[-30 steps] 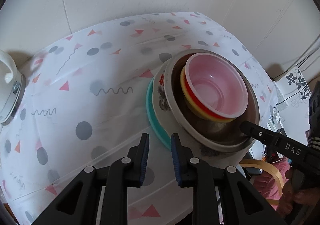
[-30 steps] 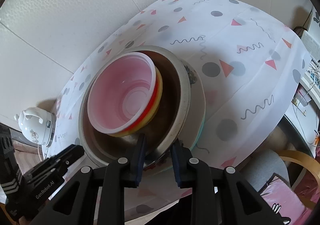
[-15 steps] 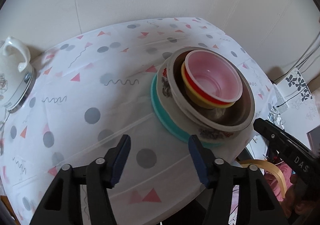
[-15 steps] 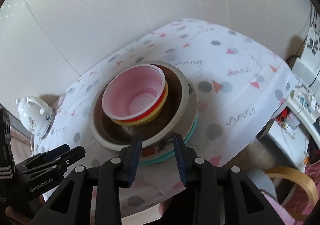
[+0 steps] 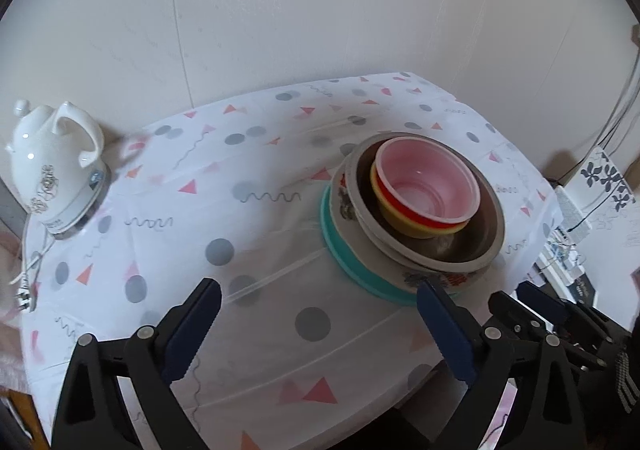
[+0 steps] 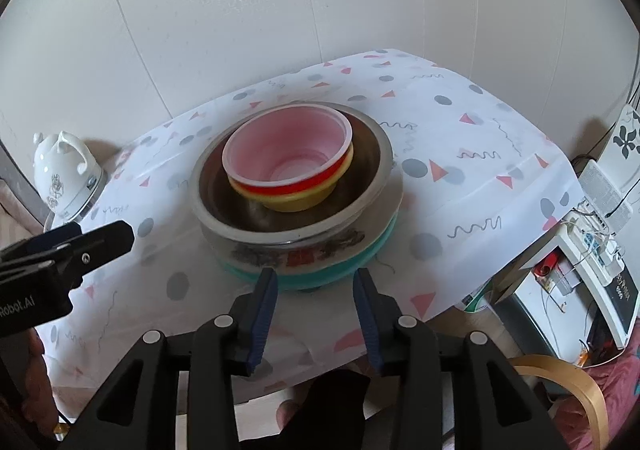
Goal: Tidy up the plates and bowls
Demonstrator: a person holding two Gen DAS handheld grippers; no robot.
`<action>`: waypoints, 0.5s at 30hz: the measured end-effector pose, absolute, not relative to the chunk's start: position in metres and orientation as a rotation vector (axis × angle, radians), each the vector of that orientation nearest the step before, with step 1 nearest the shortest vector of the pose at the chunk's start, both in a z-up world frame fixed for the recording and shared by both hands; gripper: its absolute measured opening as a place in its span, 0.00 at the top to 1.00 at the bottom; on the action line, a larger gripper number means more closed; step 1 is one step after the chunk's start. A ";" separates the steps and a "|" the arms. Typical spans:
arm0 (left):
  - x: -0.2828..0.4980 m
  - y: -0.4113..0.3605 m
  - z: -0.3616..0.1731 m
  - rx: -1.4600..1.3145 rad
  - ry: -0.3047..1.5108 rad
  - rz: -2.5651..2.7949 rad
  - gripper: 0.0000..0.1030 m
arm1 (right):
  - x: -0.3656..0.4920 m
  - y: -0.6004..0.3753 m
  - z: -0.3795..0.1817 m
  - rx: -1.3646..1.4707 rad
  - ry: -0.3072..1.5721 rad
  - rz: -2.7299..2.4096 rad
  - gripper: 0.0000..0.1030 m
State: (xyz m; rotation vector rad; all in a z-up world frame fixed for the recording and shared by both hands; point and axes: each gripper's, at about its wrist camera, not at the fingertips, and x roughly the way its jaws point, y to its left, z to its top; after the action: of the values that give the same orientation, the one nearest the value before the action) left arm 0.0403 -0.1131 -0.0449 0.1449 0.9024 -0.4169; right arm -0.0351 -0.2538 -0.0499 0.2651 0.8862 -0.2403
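One stack stands on the patterned tablecloth (image 5: pixel 256 234). From the bottom it holds a teal plate (image 5: pixel 340 254) (image 6: pixel 360 262), a white floral plate (image 5: pixel 424 278) (image 6: pixel 316 250), a metal bowl (image 5: pixel 484 234) (image 6: pixel 376 169), then nested yellow, red and pink bowls (image 5: pixel 428 185) (image 6: pixel 288 157). My left gripper (image 5: pixel 318 316) hangs back from the stack's left side, its jaws opening wide with only cloth between them. My right gripper (image 6: pixel 316 290) sits just before the stack's near rim, jaws opening, touching nothing.
A white electric kettle (image 5: pixel 52 169) (image 6: pixel 64 177) stands at the table's far left by the wall. Off the right edge are cables, a power strip (image 6: pixel 600 242) and a patterned box (image 5: pixel 604 177). A wooden chair rim (image 6: pixel 560 378) lies below the front edge.
Both grippers let go of the stack's rim and pulled back from it, so more of the table shows. The left jaws spread wide; the right jaws widened a little.
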 end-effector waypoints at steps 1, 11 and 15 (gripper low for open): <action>0.040 -0.112 -0.046 0.149 0.904 -0.405 0.02 | -0.036 -0.252 -0.050 0.262 0.883 -0.242 0.61; 0.029 -0.113 -0.045 0.214 0.856 -0.335 0.00 | -0.043 -0.250 -0.048 0.259 0.856 -0.265 0.60; 0.022 -0.117 -0.042 0.230 0.822 -0.356 0.00 | -0.043 -0.247 -0.050 0.248 0.861 -0.262 0.60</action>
State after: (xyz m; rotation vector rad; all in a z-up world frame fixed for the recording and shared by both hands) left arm 0.0223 -0.1167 -0.0419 0.2295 0.8216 -0.3558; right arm -0.0434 -0.2467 -0.0497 0.2480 0.8614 -0.2620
